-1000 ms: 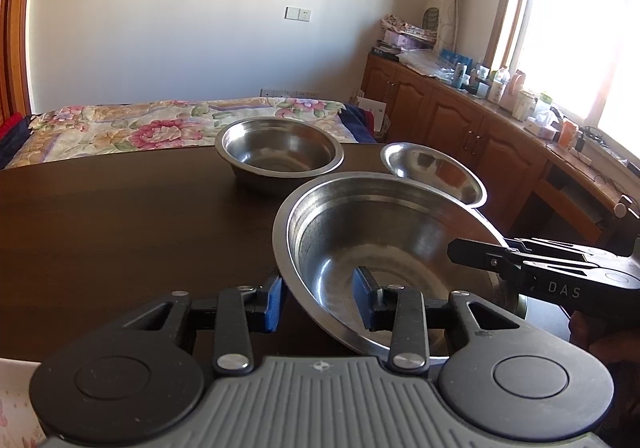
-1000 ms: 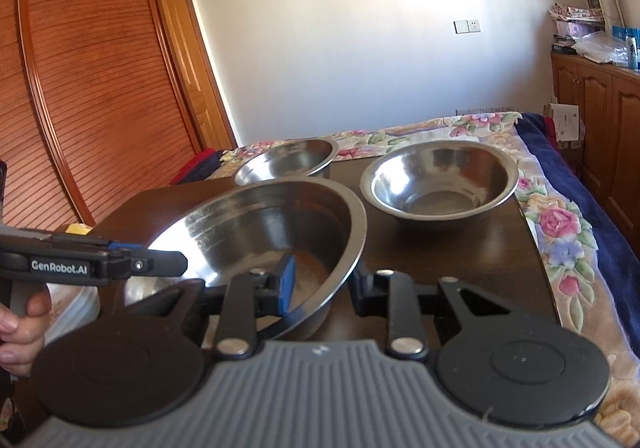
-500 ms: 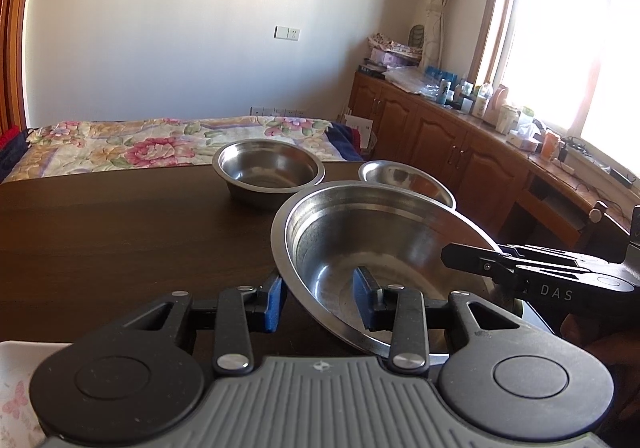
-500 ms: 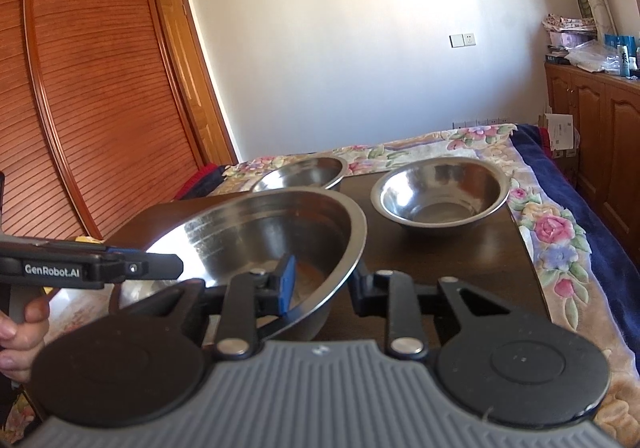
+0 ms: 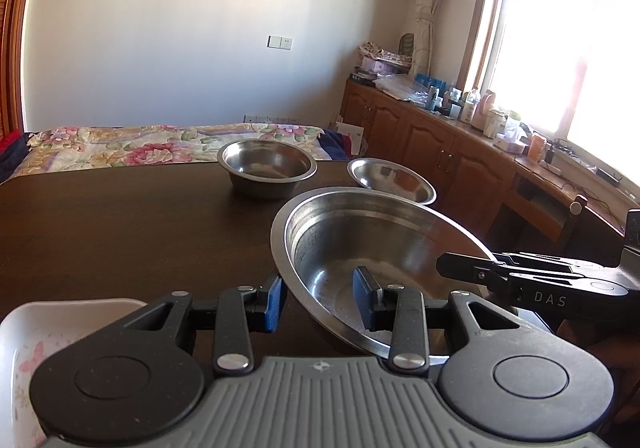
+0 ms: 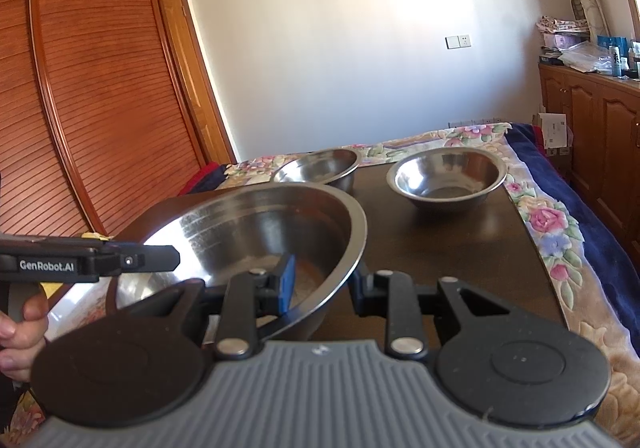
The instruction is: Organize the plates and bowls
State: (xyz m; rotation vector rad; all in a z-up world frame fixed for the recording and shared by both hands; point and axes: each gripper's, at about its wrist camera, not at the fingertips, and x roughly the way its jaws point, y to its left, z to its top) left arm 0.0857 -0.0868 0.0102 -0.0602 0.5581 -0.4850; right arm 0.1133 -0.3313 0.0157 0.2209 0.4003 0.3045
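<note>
Jaws of left gripper [image 5: 320,302] and right gripper [image 6: 326,282] each clamped on opposite rim sides of big steel basin [image 5: 360,248], now lifted higher off bench [image 5: 120,228] — carry underway. Two smaller round polished bowls [image 5: 266,167] [image 5: 390,179] sit at 12 o'clock.
</note>
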